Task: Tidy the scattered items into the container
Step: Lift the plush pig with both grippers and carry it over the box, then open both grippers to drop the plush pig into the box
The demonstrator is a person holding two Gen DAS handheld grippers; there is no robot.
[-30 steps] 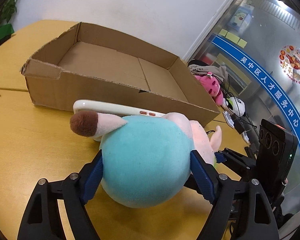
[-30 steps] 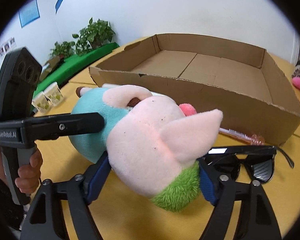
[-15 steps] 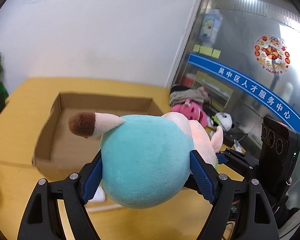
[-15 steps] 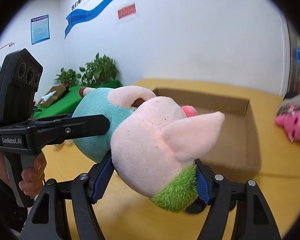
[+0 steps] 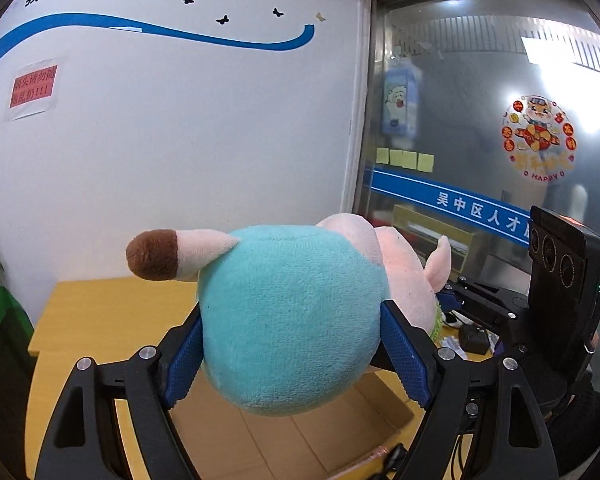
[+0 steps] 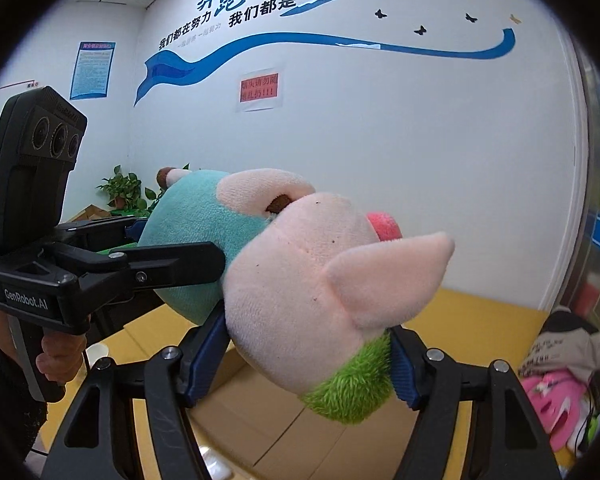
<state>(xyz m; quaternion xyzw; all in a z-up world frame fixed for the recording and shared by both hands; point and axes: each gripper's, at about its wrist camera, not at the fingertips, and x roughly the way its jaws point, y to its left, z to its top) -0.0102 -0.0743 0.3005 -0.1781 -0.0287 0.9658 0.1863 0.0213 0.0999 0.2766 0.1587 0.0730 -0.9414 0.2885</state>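
A second ago the plush pig (image 5: 292, 320) lay on the yellow table (image 5: 80, 320) in front of the cardboard box (image 5: 320, 440); it has since been lifted clear and now hangs high above the box, whose brown floor shows below both claws, so the carry looks nearly done and lowering is what remains. The left gripper (image 5: 292, 356) is clamped on the pig's teal body, the right gripper (image 6: 306, 360) on its pink head at the green collar, the two squeezing opposite ends. Under the left claw, at the box's near edge, something thin and pinkish, possibly a pen, is barely visible. Right of the right claw a pink toy (image 6: 556, 408) lies on the table. Nothing stands between pig and box, though the uneven two-handed hold could twist the toy on release
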